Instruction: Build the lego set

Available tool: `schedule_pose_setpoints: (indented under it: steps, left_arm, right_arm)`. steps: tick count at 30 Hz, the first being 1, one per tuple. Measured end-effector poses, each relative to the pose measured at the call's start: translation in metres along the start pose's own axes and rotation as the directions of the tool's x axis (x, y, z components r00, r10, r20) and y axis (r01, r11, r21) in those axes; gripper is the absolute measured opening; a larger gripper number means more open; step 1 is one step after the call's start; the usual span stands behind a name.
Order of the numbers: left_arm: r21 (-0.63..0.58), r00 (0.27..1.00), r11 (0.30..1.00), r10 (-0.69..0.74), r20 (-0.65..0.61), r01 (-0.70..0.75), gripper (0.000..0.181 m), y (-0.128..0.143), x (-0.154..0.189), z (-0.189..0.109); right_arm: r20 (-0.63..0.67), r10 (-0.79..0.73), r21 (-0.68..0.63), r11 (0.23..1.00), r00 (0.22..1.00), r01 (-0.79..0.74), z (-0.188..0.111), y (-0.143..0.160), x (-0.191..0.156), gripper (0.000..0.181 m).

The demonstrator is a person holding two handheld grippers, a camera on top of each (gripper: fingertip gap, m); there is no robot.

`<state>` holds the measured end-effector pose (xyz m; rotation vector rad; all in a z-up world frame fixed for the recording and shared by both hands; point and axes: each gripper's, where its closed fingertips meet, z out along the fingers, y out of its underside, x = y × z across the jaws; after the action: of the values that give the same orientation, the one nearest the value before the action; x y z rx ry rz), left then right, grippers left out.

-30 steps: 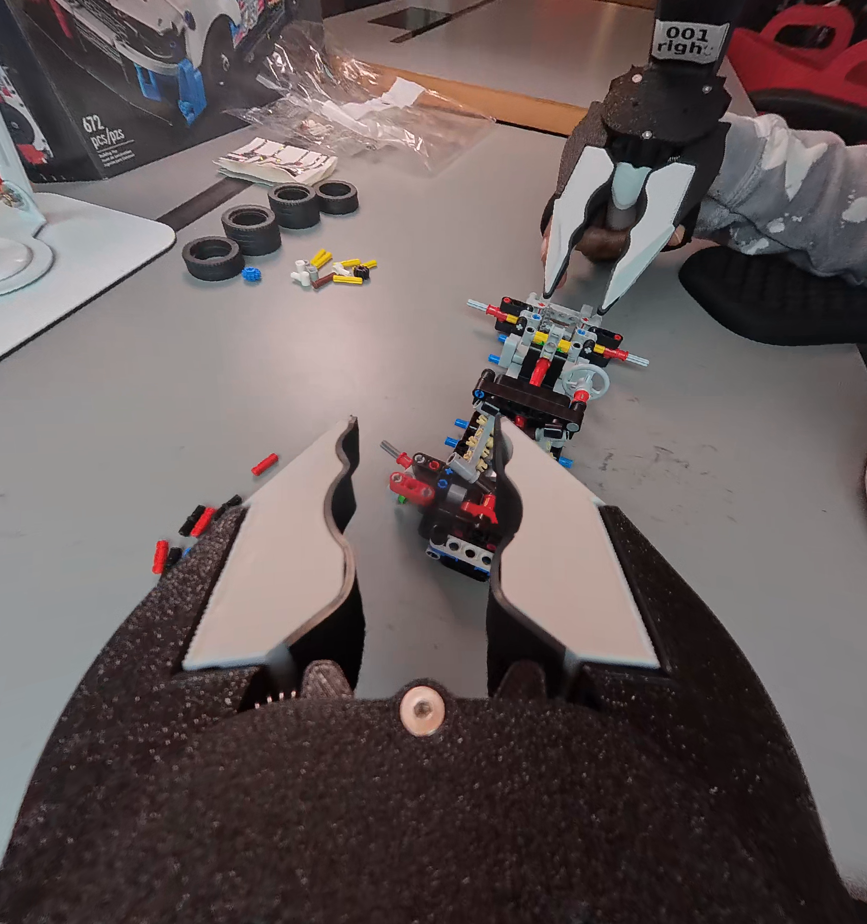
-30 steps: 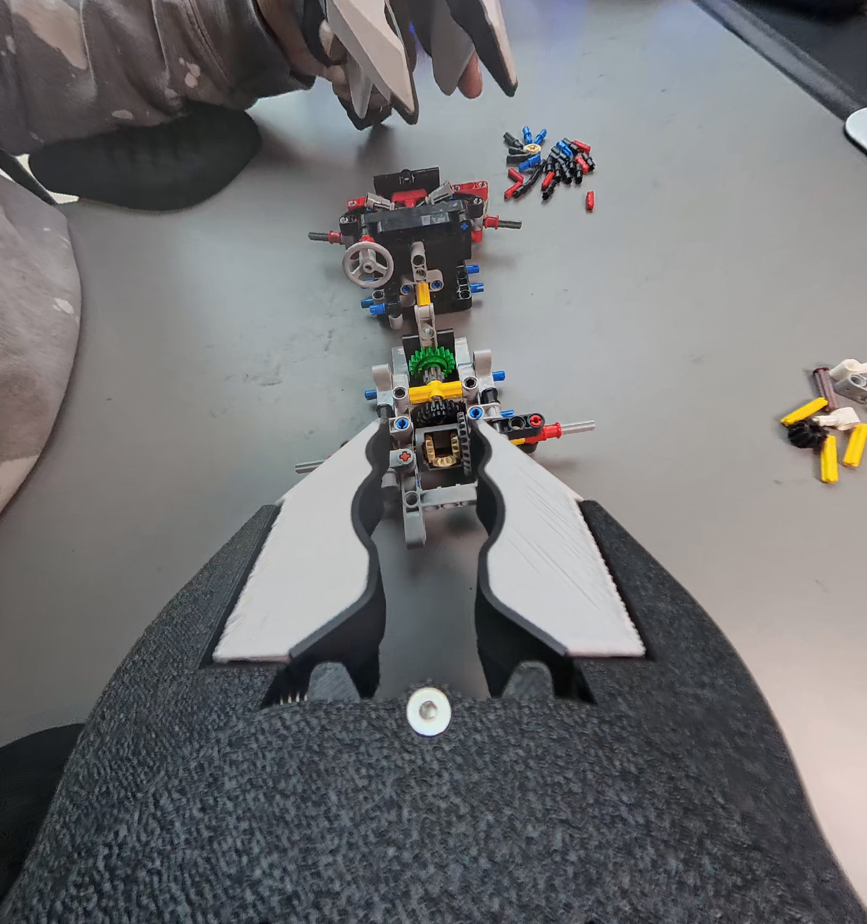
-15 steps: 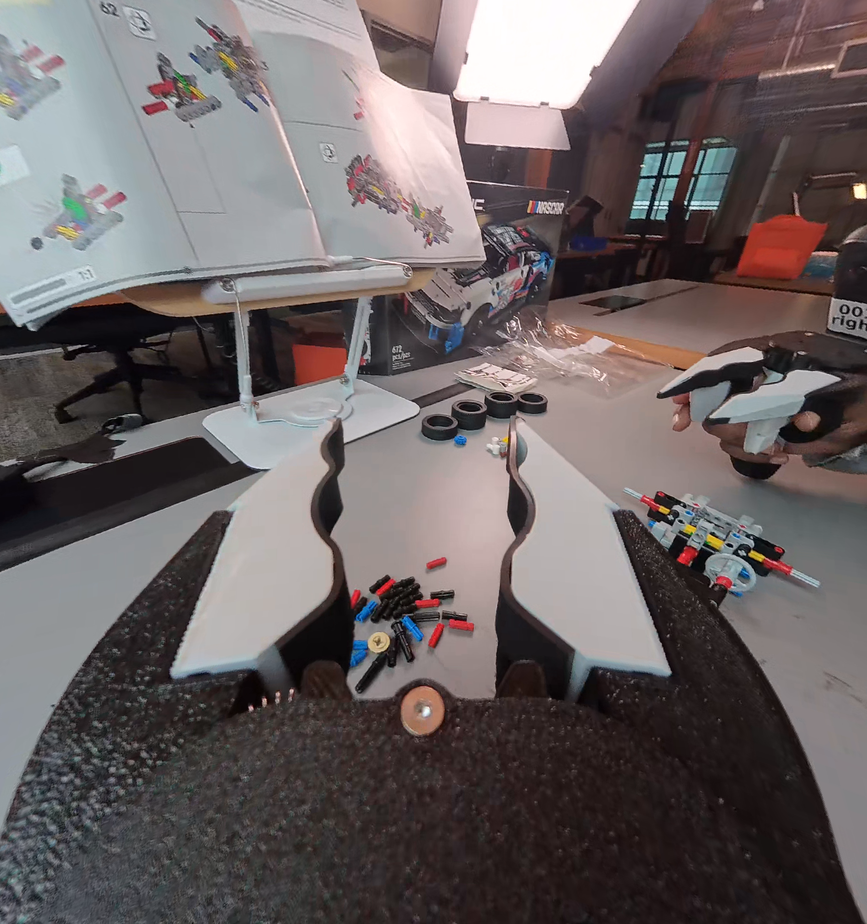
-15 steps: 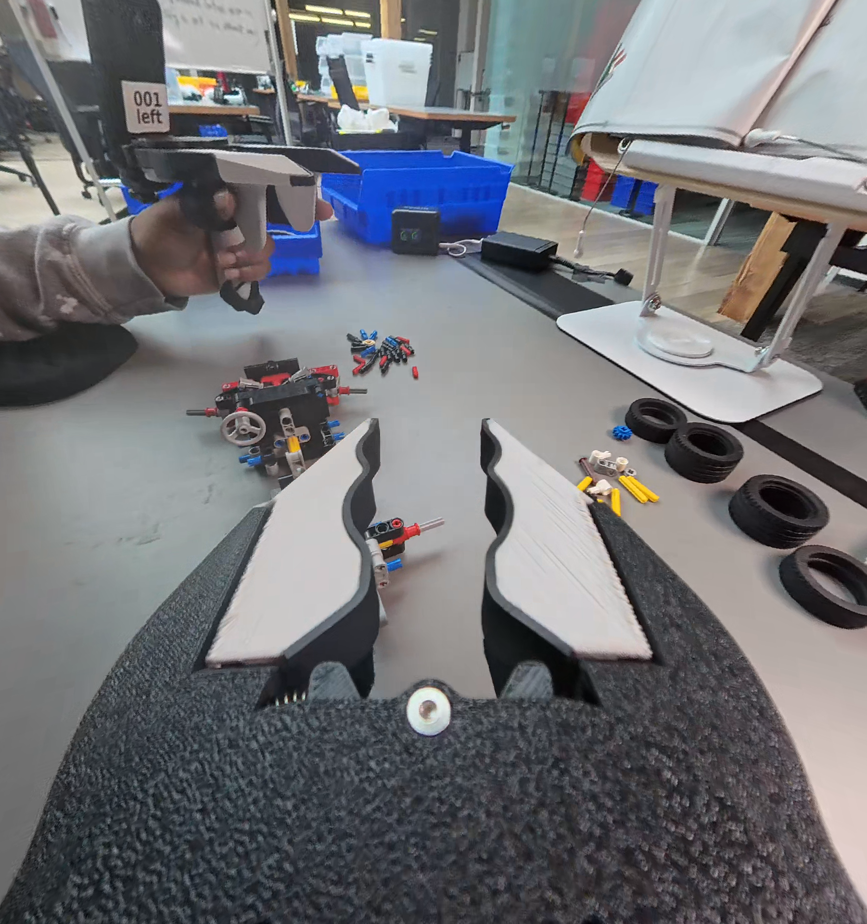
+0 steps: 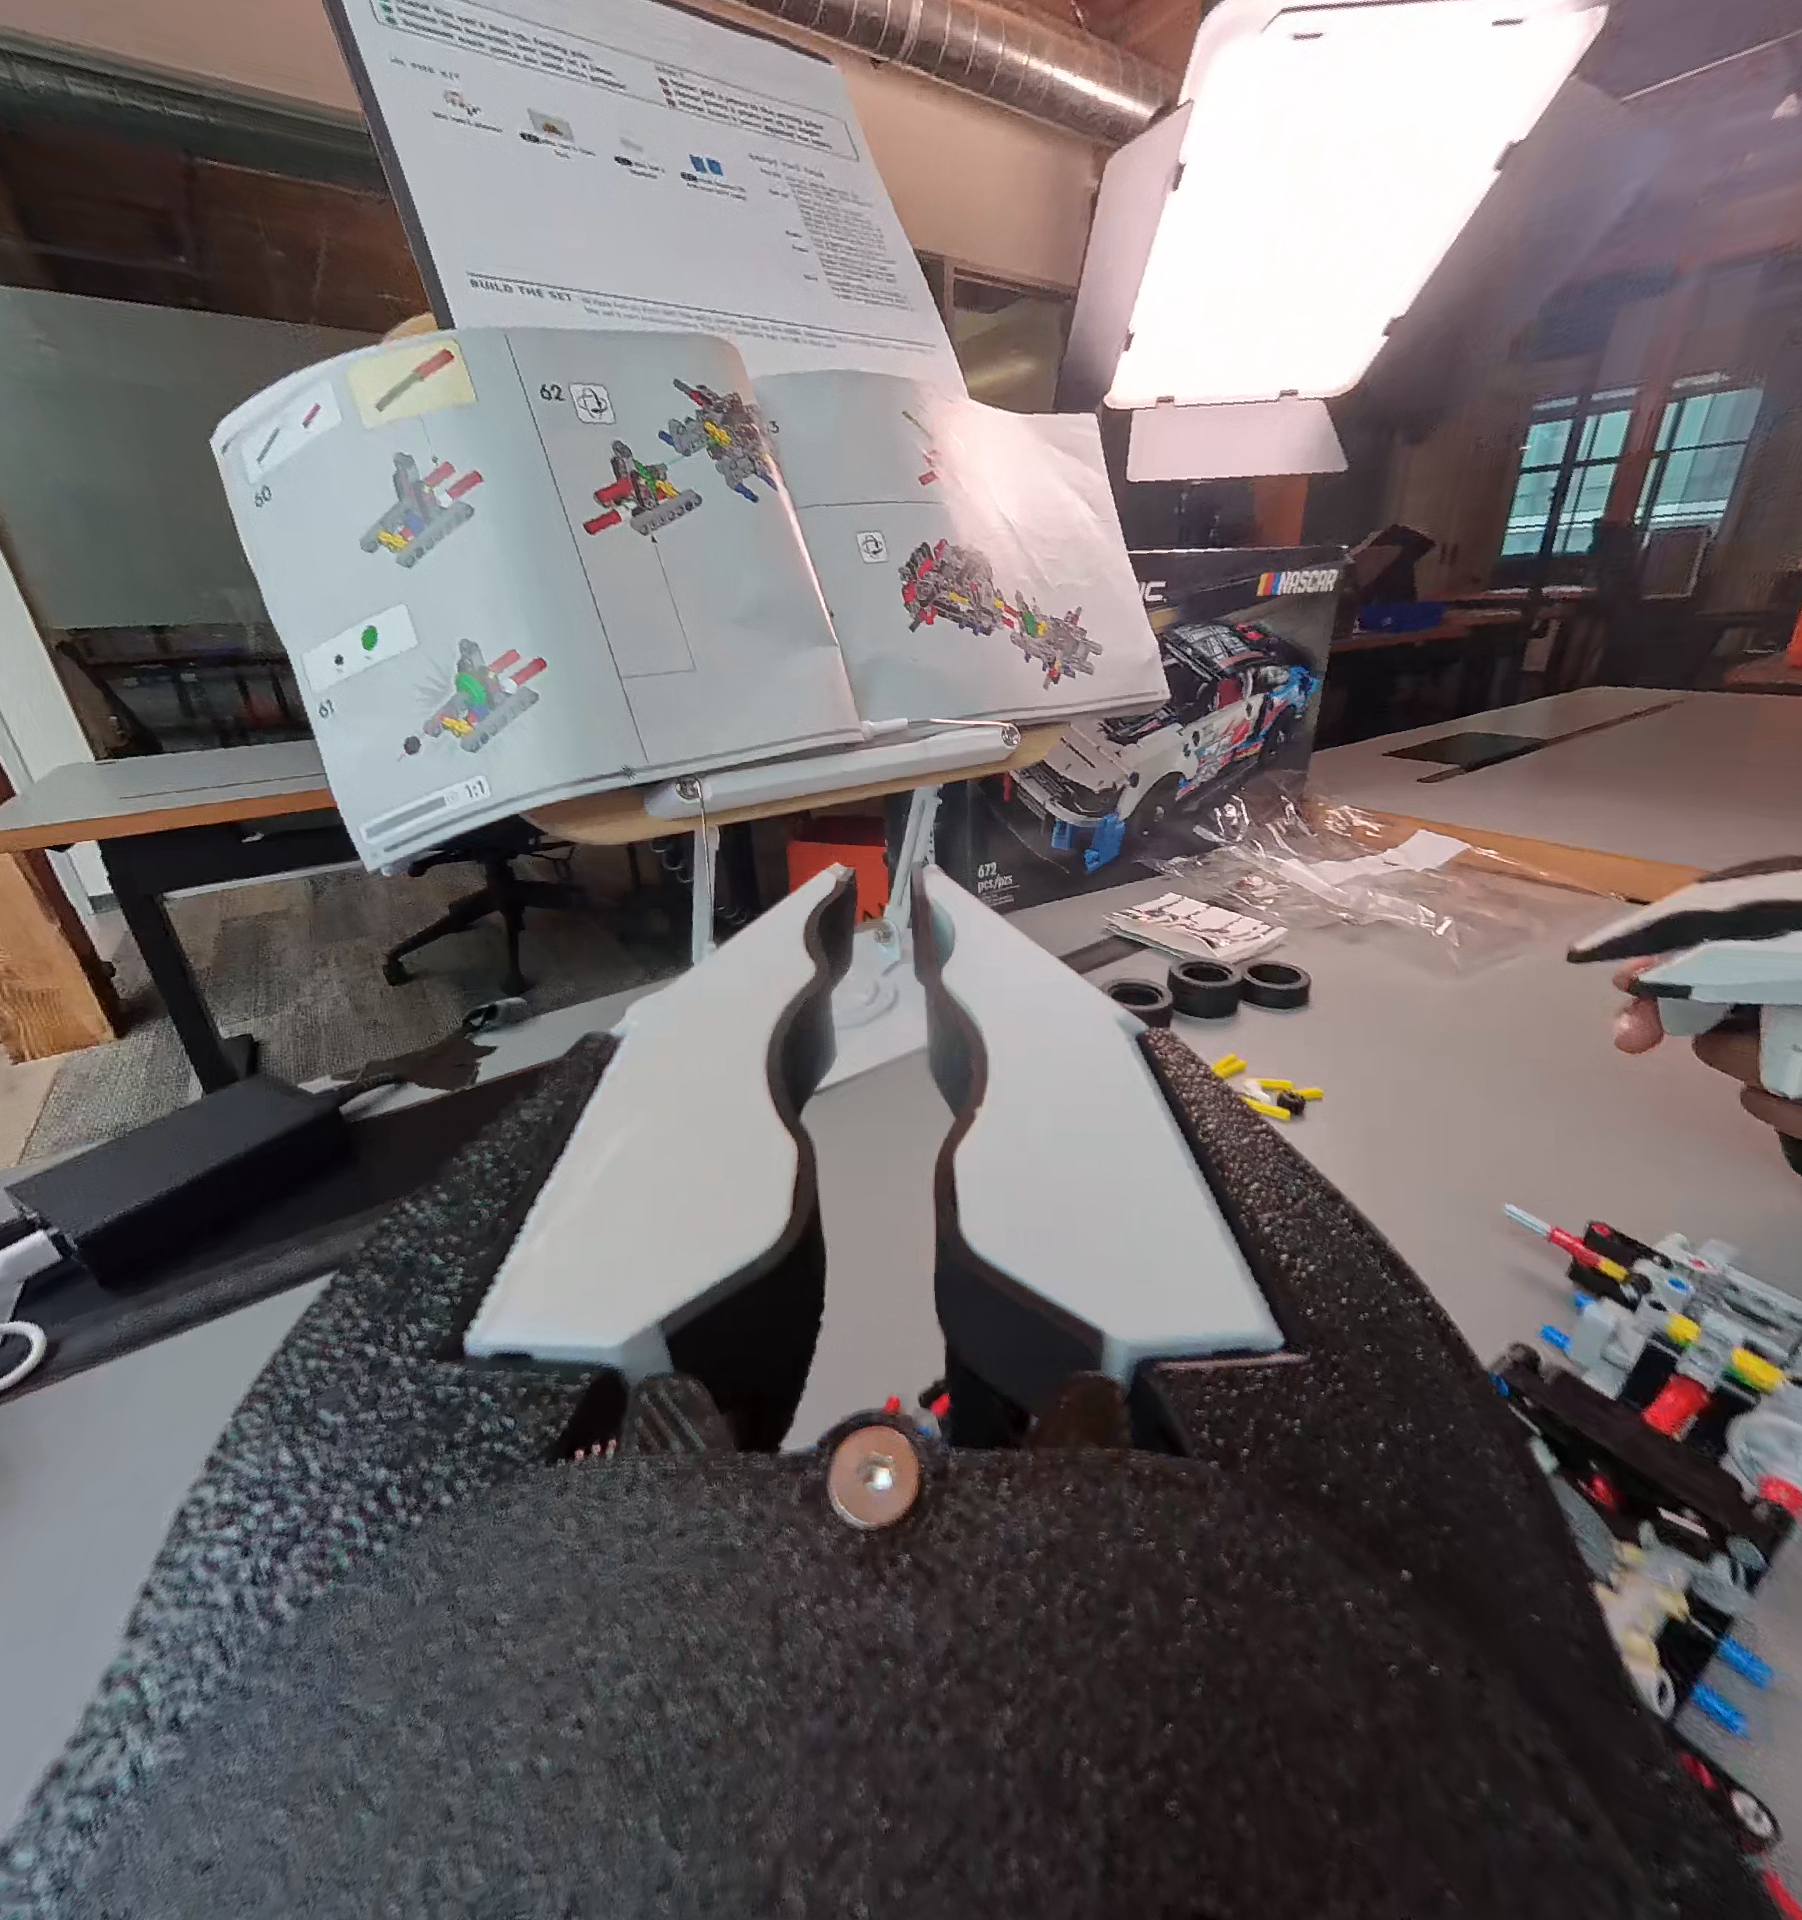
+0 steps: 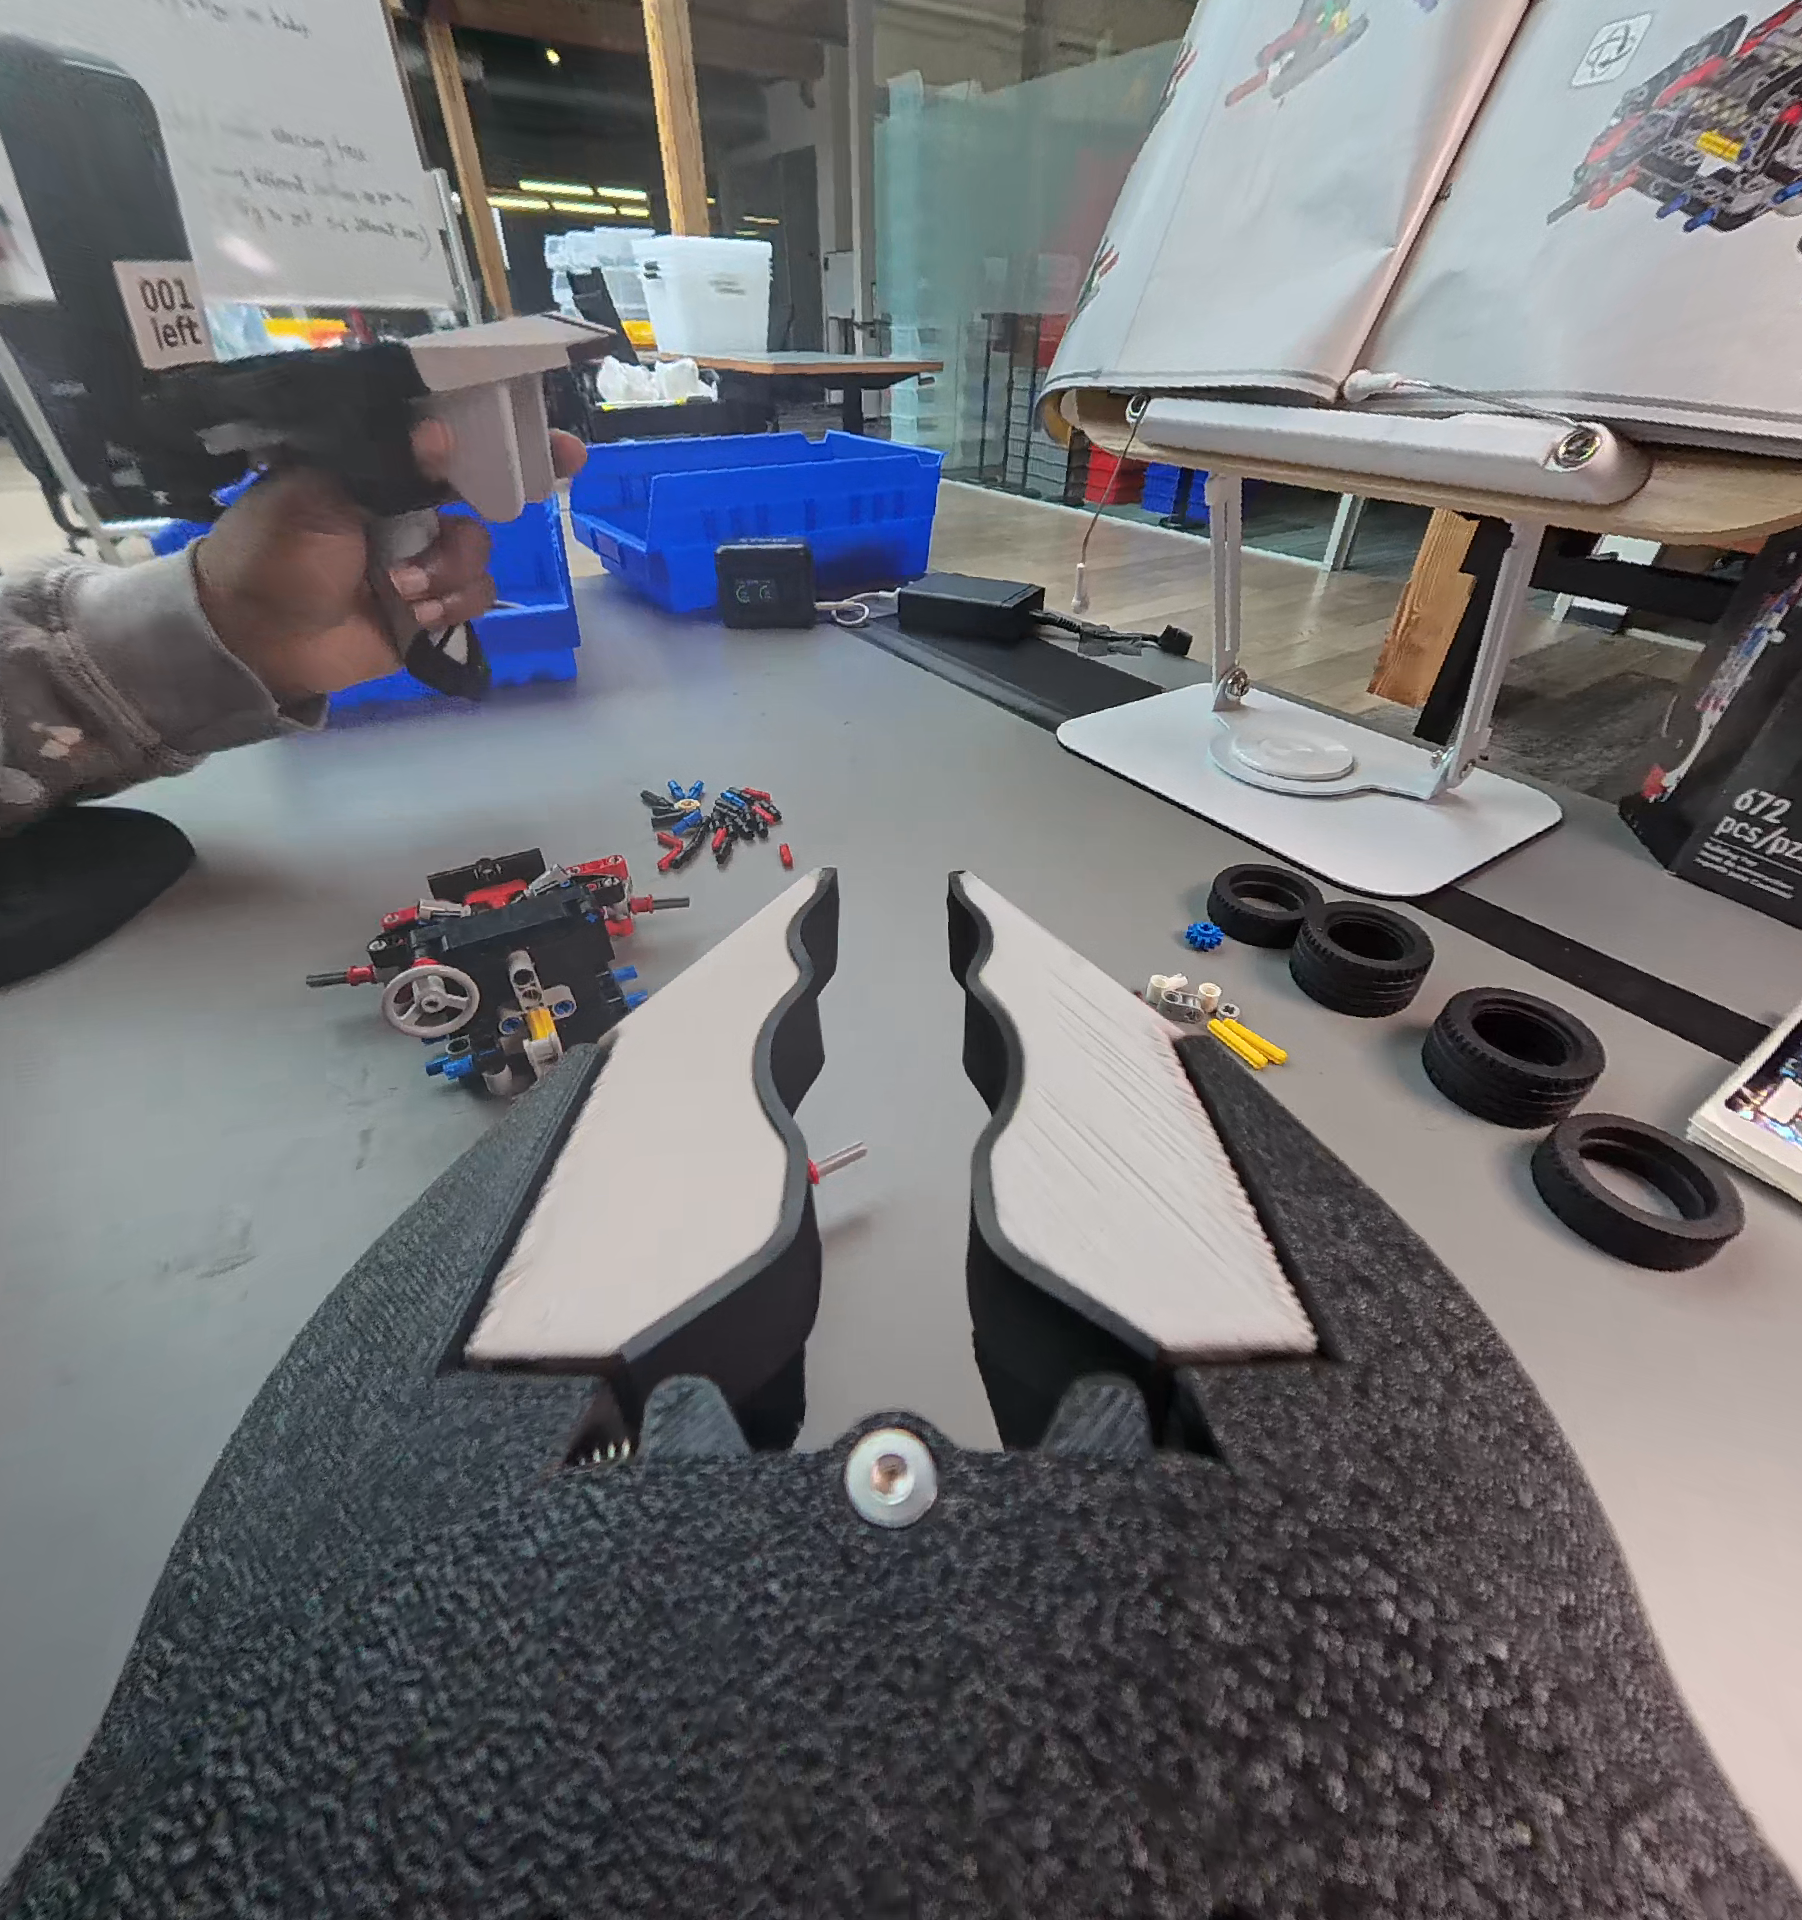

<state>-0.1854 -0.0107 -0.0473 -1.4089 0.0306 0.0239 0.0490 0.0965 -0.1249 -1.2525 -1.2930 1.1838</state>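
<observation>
The part-built Lego chassis lies on the grey table, at the right edge of the left wrist view [image 5: 1686, 1382] and left of centre in the right wrist view [image 6: 502, 966], where my right gripper's left finger hides its near end. My left gripper [image 5: 881, 894] is narrowly open and empty. It is raised above the table and points at the open instruction booklet [image 5: 668, 561] on its stand. My right gripper [image 6: 892, 888] is open and empty, held above the table to the right of the chassis. Each gripper shows in the other's view, the right one [image 5: 1603, 961] and the left one [image 6: 554, 343].
Several black tyres [image 6: 1354, 956] and small yellow and white parts [image 6: 1229, 1029] lie right of the right gripper. A pile of small pins [image 6: 715, 821] lies beyond the chassis. The set's box [image 5: 1219, 717], a sticker sheet [image 5: 1198, 925], blue bins [image 6: 751, 520] and a power adapter [image 6: 970, 603] stand farther off. The tips of one gripper are about 30 centimetres away from the tips of the other.
Both grippers have let go of the chassis ends, lifted and tilted up from the table. The left one has swung to face the booklet. Both jaws stand narrower than half a second ago.
</observation>
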Motion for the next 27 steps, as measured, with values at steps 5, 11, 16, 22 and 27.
schedule_pose_setpoints:
  steps: [5, 11, 16, 22, 27]
  left_arm:
    - [0.022, 0.999, 0.999, 0.025, 0.046, -0.026, 0.0, -0.036, -0.021, 0.063]
    - [0.046, 0.994, 0.998, 0.025, 0.105, -0.03, 0.001, -0.059, -0.044, 0.151]
    - [0.007, 0.985, 0.999, 0.04, 0.169, -0.042, 0.003, -0.047, -0.068, 0.198]
    - [0.011, 0.978, 1.0, -0.023, 0.208, 0.021, 0.014, -0.027, -0.087, 0.21]
    - [0.075, 0.975, 0.996, -0.06, 0.215, 0.045, 0.017, -0.018, -0.081, 0.191]
  right_arm:
    - [-0.06, 0.066, 0.07, 0.996, 0.996, -0.061, -0.002, -0.01, 0.011, 0.019]
    - [-0.093, 0.126, 0.103, 0.988, 0.988, -0.116, -0.006, -0.012, 0.021, 0.019]
    - [-0.079, 0.102, 0.08, 0.992, 0.992, -0.096, -0.005, -0.009, 0.018, 0.018]
    - [-0.05, 0.063, 0.003, 0.998, 0.997, -0.063, 0.0, 0.006, 0.013, 0.024]
    - [-0.056, 0.048, -0.037, 0.998, 0.997, -0.05, 0.005, 0.015, 0.013, 0.035]
